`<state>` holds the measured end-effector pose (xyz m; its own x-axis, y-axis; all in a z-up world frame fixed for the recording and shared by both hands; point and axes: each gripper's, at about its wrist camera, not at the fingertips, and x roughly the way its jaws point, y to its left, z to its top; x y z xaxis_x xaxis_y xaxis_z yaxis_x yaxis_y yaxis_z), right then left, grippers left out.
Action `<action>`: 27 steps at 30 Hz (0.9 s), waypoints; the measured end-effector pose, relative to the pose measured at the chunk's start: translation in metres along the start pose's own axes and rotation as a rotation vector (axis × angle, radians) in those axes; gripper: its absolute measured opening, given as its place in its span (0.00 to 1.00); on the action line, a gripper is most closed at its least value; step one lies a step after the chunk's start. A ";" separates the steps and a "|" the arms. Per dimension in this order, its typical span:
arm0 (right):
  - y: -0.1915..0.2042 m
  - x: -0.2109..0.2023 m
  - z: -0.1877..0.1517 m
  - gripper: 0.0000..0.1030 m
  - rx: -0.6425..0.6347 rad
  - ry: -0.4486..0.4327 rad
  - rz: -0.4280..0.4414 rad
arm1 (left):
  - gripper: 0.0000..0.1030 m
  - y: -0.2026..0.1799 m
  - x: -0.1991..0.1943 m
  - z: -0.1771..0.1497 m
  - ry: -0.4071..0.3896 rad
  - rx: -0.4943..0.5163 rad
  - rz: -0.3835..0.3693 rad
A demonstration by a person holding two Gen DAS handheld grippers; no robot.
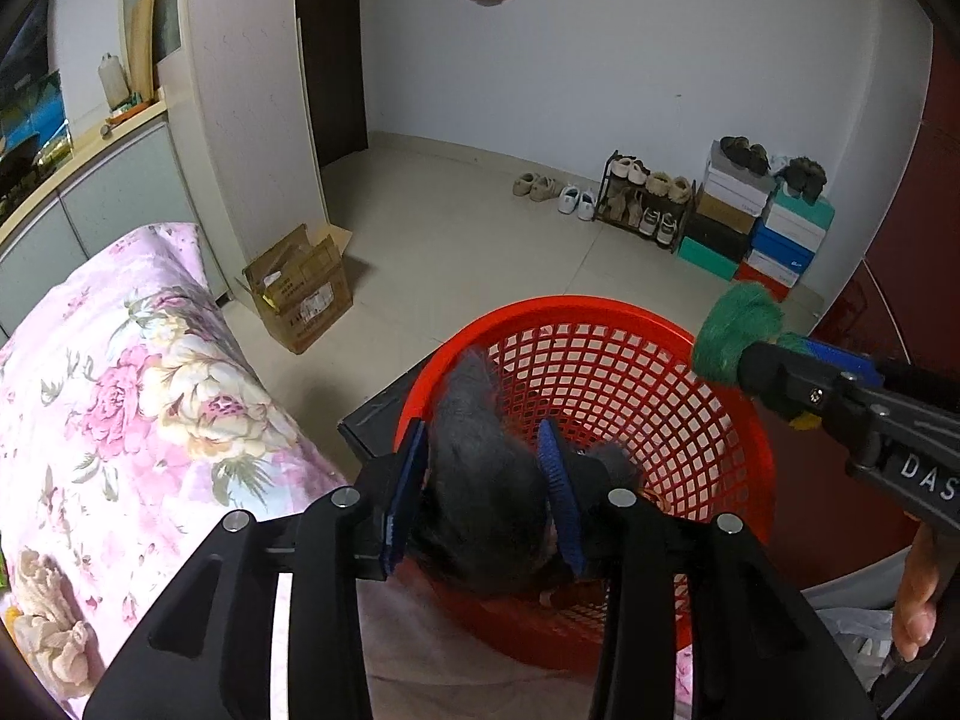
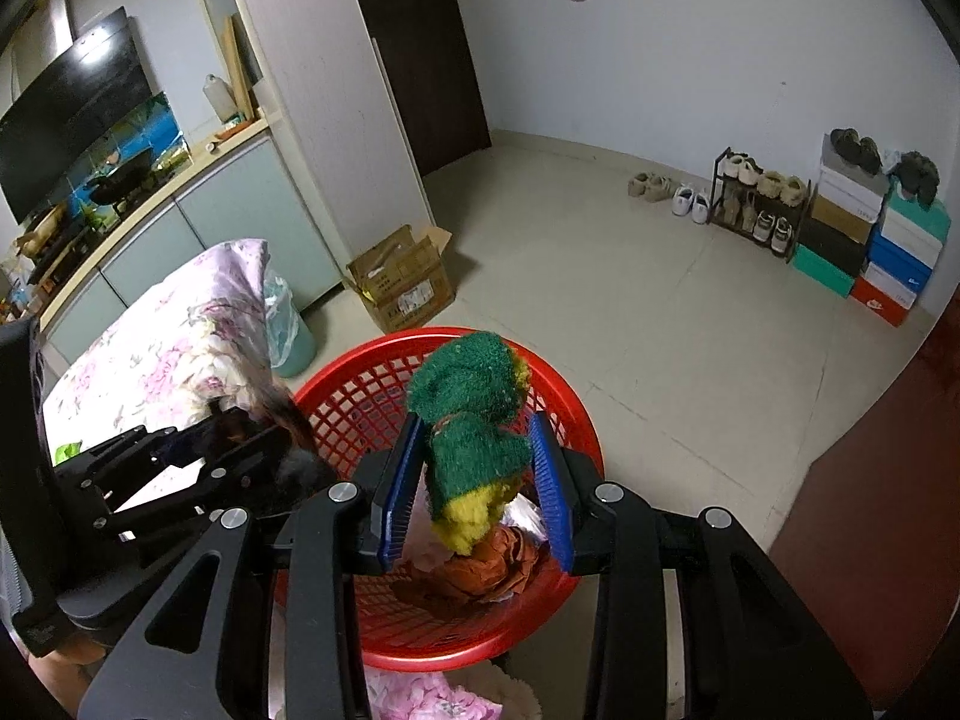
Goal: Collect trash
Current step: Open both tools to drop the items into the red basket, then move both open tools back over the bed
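Note:
A red mesh basket (image 1: 600, 303) (image 2: 585, 420) stands right below both grippers. My left gripper (image 1: 483, 438) is shut on a dark grey furry piece (image 1: 480, 480), which hangs over the basket's near left rim. In the right wrist view the left gripper (image 2: 282, 438) shows at the left with the dark tuft. My right gripper (image 2: 474, 426) is shut on a green and yellow fuzzy piece (image 2: 474, 420) above the basket's middle. The left wrist view shows it (image 1: 735, 336) at the basket's right rim. Crumpled orange-brown paper (image 2: 492, 564) lies inside the basket.
Pink floral bedding (image 1: 120, 390) fills the left. An open cardboard box (image 1: 300, 288) sits on the tiled floor, with a bagged bin (image 2: 288, 330) by the bed. A shoe rack (image 1: 648, 204) and stacked shoe boxes (image 1: 762, 228) line the far wall. A person's hand (image 1: 918, 594) holds the right gripper.

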<state>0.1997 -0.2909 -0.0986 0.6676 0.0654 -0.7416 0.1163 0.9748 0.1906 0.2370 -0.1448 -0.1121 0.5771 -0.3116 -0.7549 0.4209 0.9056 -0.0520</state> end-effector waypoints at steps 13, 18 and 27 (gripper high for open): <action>-0.009 -0.012 -0.003 0.52 0.031 -0.008 0.012 | 0.80 0.015 -0.030 0.006 -0.071 -0.047 0.026; -0.004 -0.029 -0.006 0.56 0.019 -0.042 0.025 | 0.83 0.030 -0.058 0.004 -0.122 -0.078 0.055; 0.027 -0.061 -0.007 0.72 -0.046 -0.132 0.052 | 0.84 0.050 -0.111 -0.008 -0.205 -0.106 0.129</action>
<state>0.1570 -0.2675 -0.0533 0.7633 0.0903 -0.6397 0.0470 0.9798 0.1944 0.1881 -0.0627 -0.0360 0.7555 -0.2337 -0.6120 0.2653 0.9633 -0.0404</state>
